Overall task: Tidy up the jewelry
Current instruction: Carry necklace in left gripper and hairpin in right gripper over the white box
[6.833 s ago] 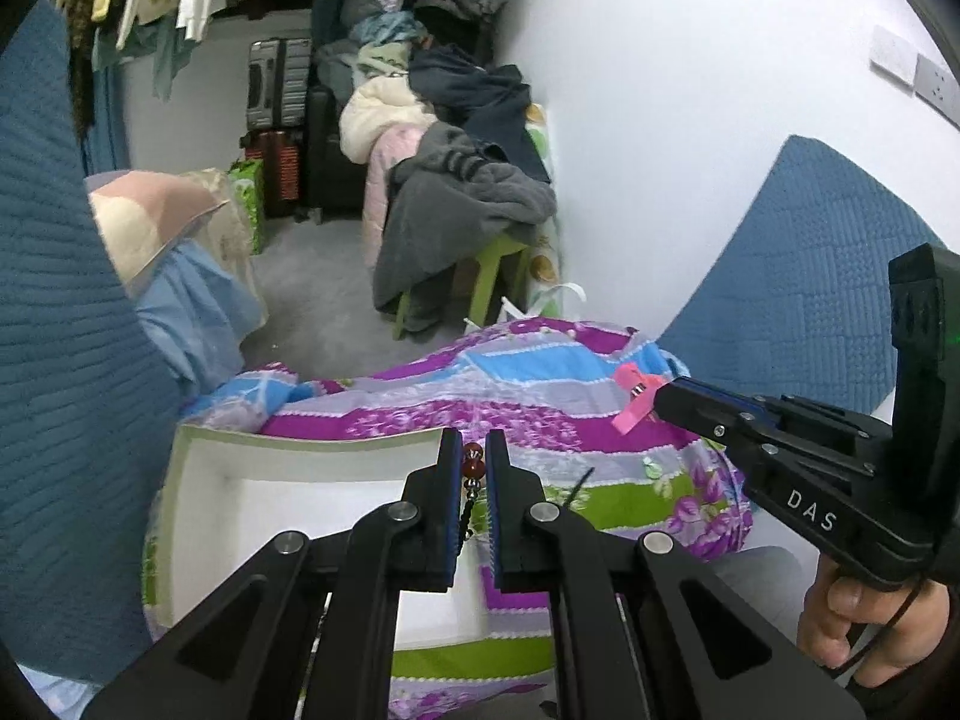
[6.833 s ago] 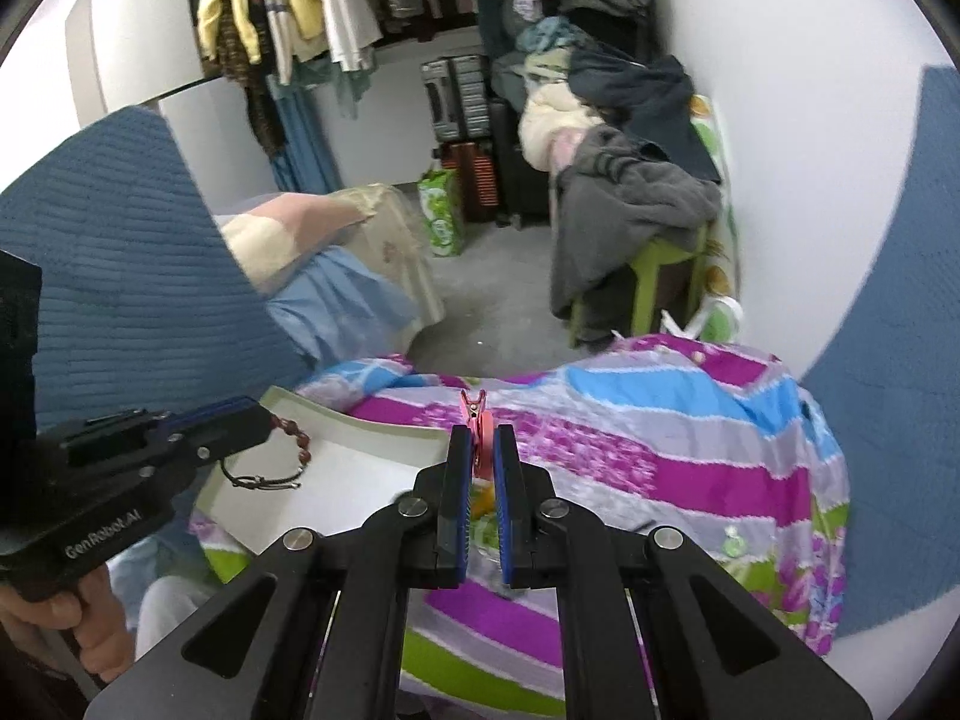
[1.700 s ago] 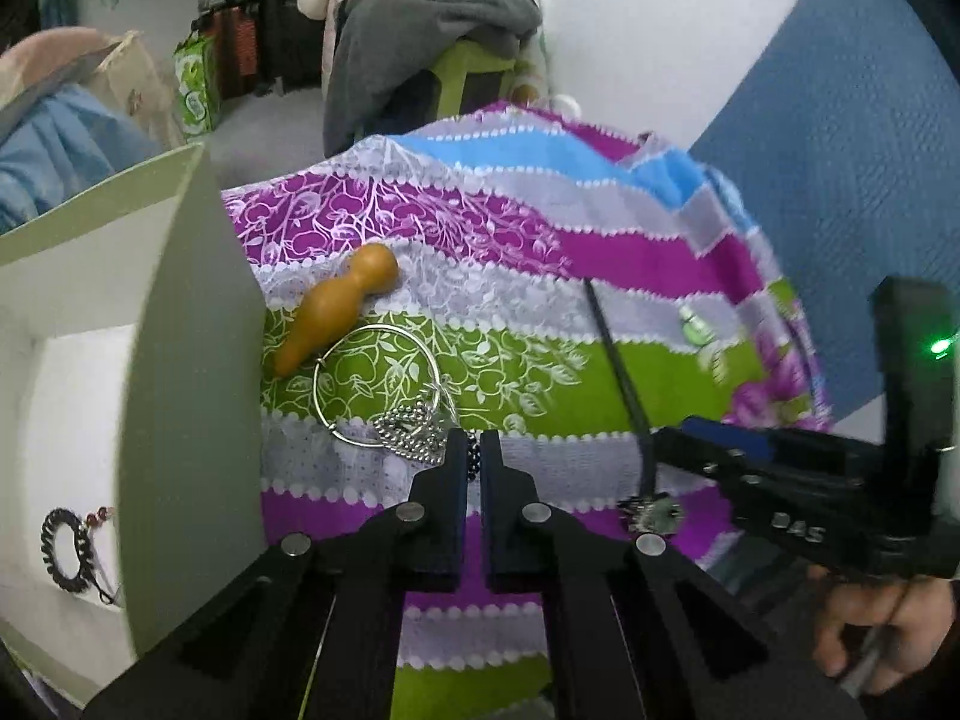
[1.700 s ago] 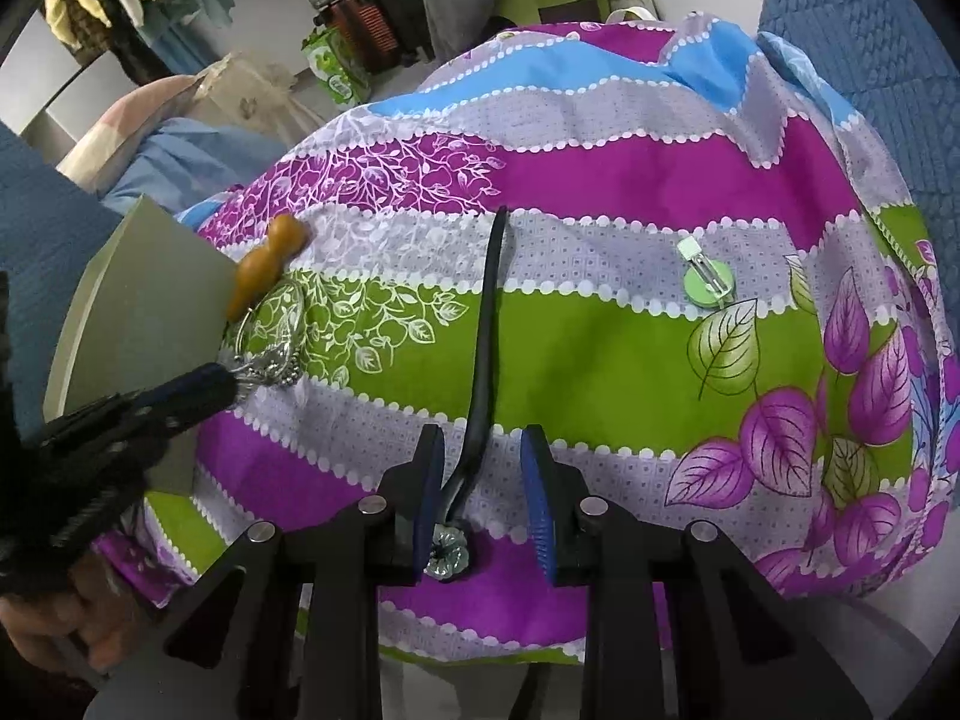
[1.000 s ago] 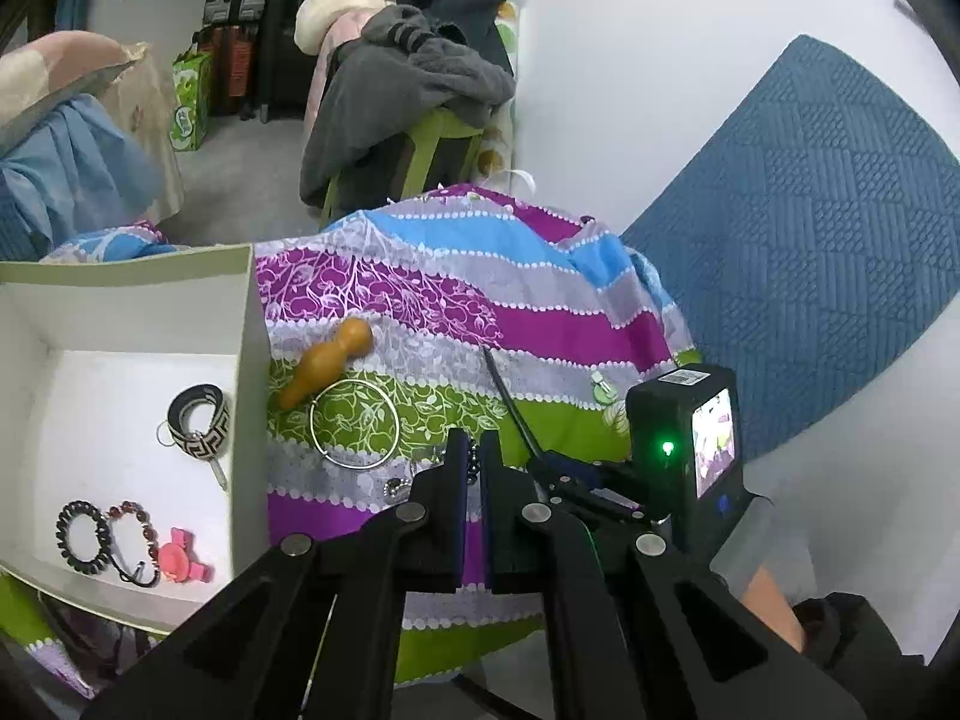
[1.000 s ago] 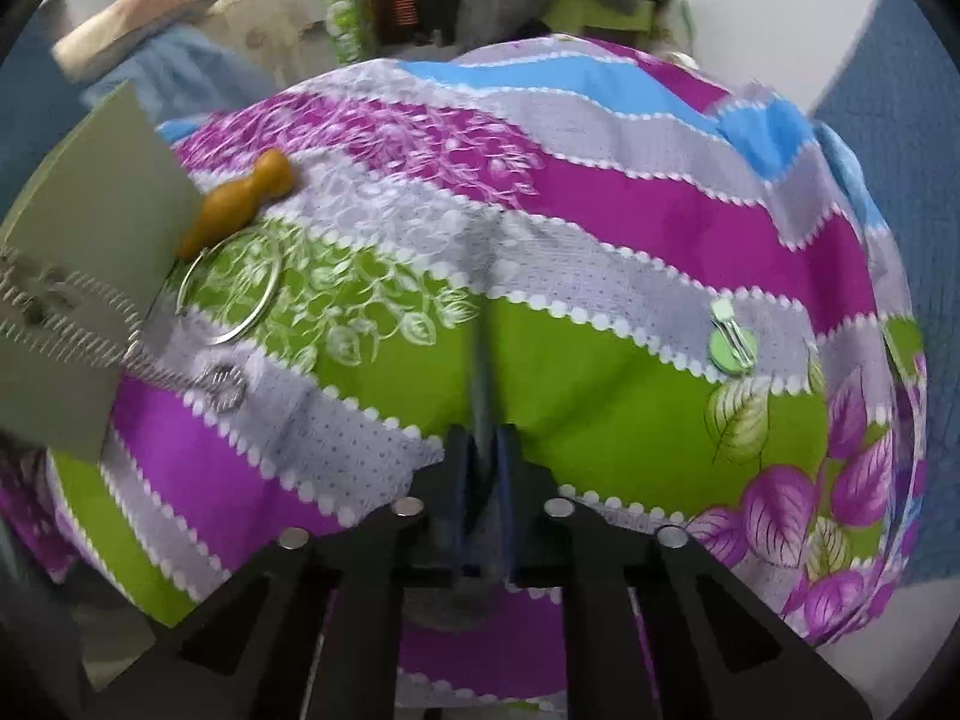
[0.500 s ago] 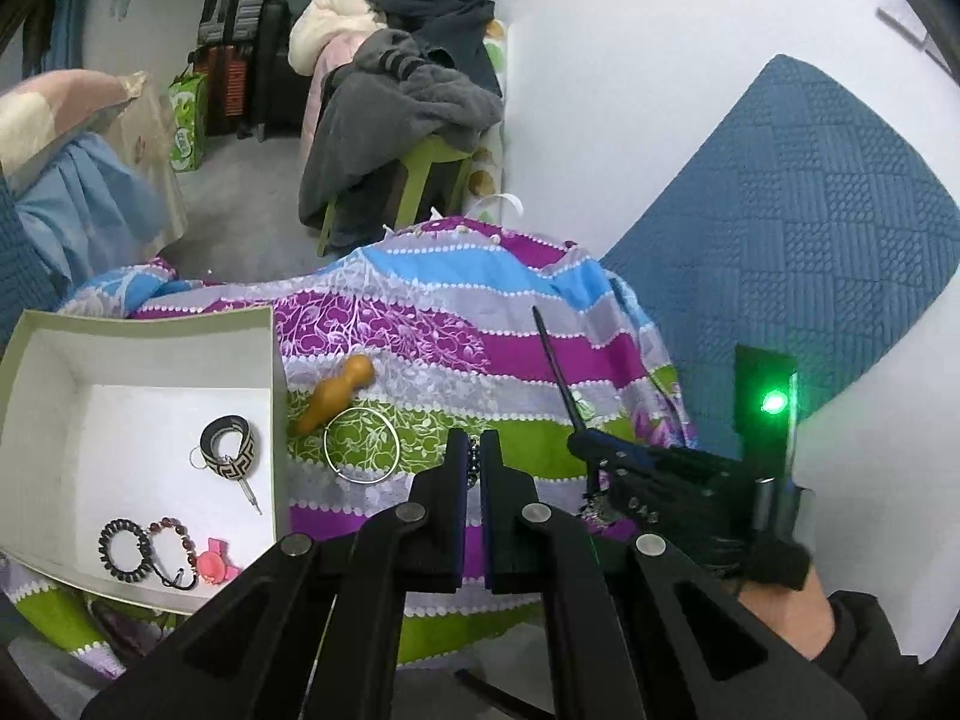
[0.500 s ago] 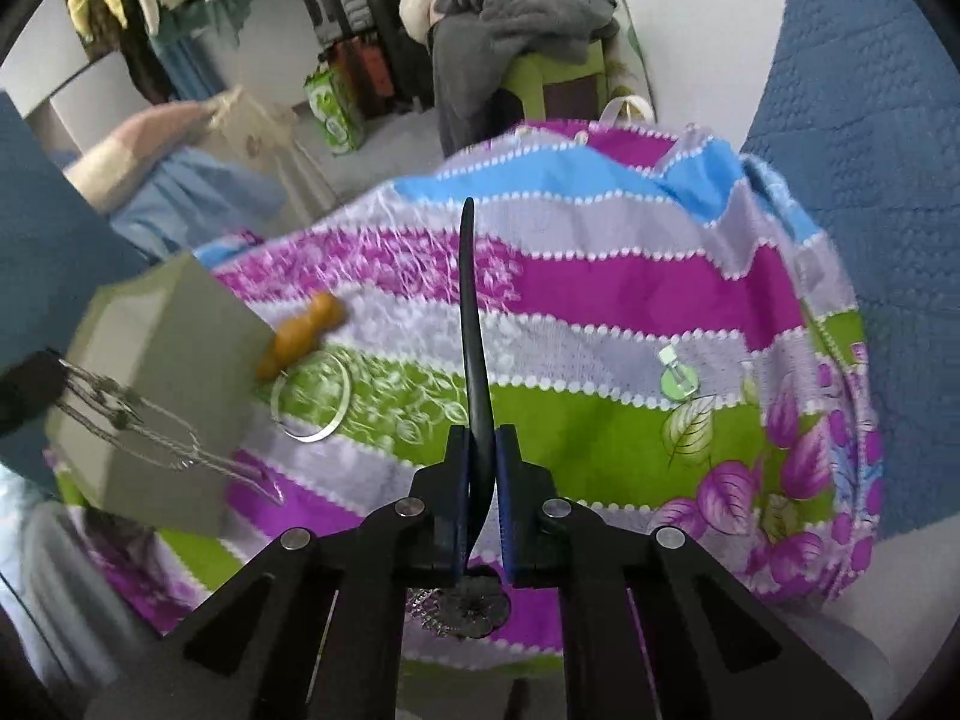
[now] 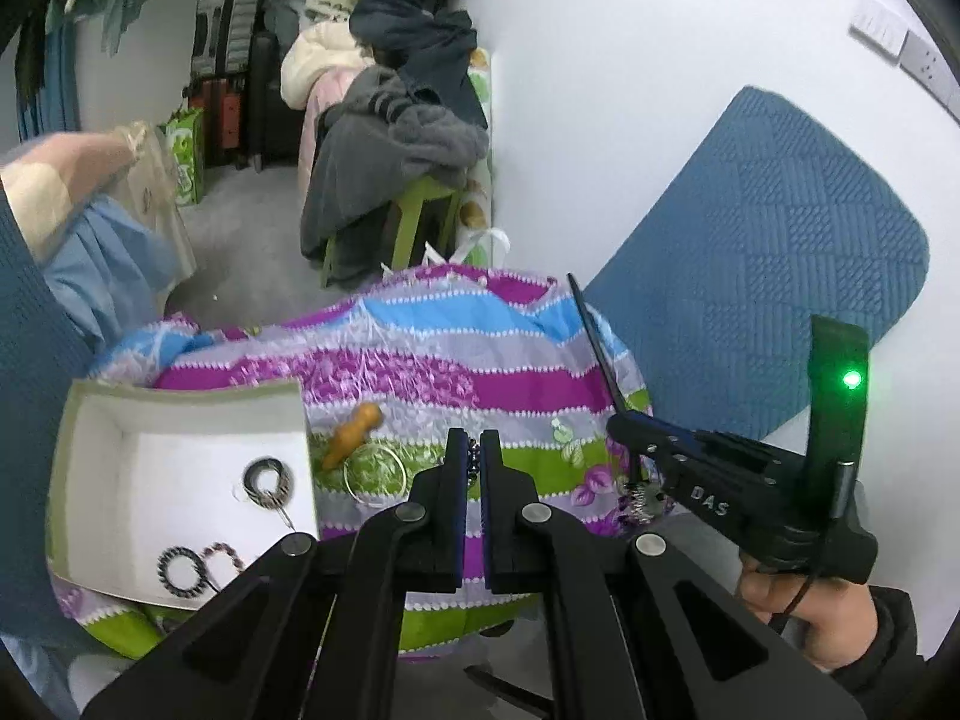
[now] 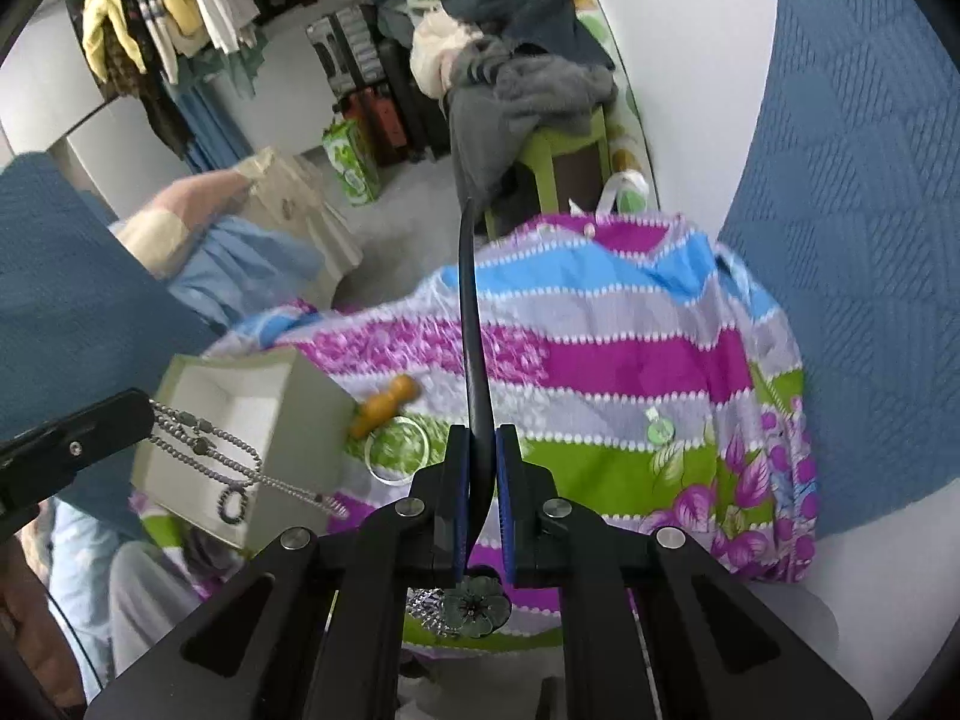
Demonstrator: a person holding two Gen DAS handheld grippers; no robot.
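Observation:
My left gripper point(image 9: 472, 450) is shut on a silver bead chain necklace point(image 10: 228, 456), which hangs from its tip in the right wrist view, over the near corner of the white jewelry box point(image 9: 180, 450). My right gripper point(image 10: 480, 450) is shut on a black hair stick point(image 10: 471, 324) with a dark flower ornament point(image 10: 477, 606) at its lower end; it also shows in the left wrist view point(image 9: 597, 348). The box holds a patterned ring point(image 9: 268, 483), a black bead bracelet point(image 9: 180, 570) and a brown bead bracelet point(image 9: 223, 555).
On the striped floral cloth point(image 9: 510, 384) lie an orange wooden piece point(image 9: 354, 435), a silver bangle point(image 9: 375, 471) and a small green clip point(image 10: 659, 431). A blue quilted cushion point(image 9: 774, 276) leans on the wall at right. A clothes-piled green stool point(image 9: 414, 204) stands behind.
Both grippers have lifted higher and pulled back from the cloth, the left with the chain necklace, the right with the hair stick. The box and cloth look smaller and farther.

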